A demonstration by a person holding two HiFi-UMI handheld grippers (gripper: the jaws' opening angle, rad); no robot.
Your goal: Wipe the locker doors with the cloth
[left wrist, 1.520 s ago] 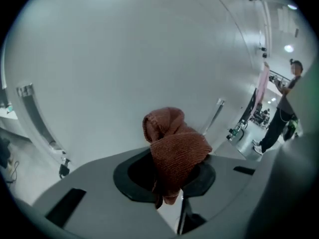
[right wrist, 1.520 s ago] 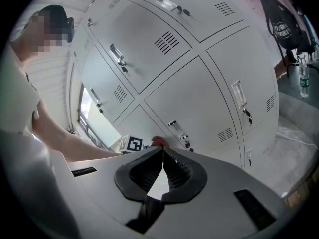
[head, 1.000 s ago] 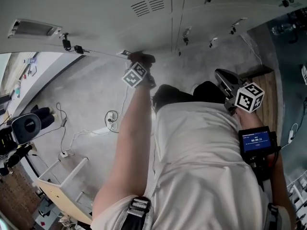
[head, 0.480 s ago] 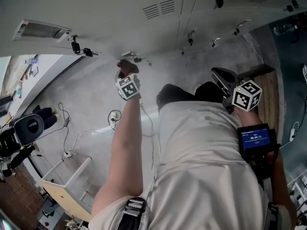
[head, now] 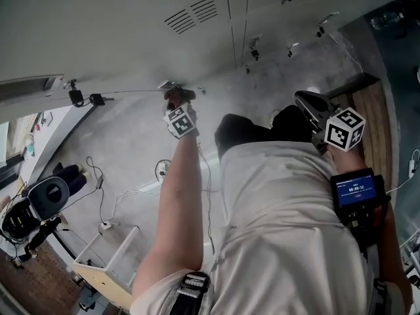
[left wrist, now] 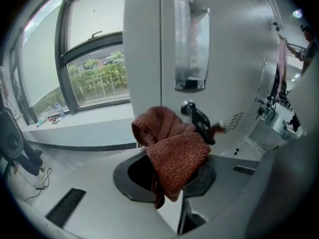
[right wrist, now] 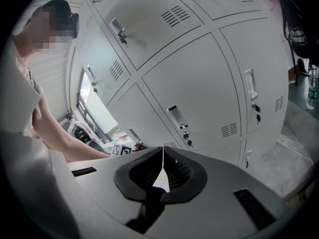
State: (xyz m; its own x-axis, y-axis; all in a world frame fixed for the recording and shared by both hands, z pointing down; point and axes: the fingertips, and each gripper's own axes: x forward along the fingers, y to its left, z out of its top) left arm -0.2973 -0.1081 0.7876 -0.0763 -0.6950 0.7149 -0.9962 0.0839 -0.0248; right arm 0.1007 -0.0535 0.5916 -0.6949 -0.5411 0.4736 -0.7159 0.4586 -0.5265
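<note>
Left tongs shifted leftward, clamping cloth (right tongs closed, empty).

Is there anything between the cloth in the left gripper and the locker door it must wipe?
No separate thing shows. The left gripper holds the cloth before the locker door; only the door's own lock juts out beside it.

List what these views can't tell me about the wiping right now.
- Cloth-to-door contact: in the left gripper view the cloth blocks the spot where it would meet the locker door; in the head view the left gripper is too small to tell.
- Label holder on that door: left gripper view, blurred, unreadable.
- Small screen: head view, text too small.
</note>
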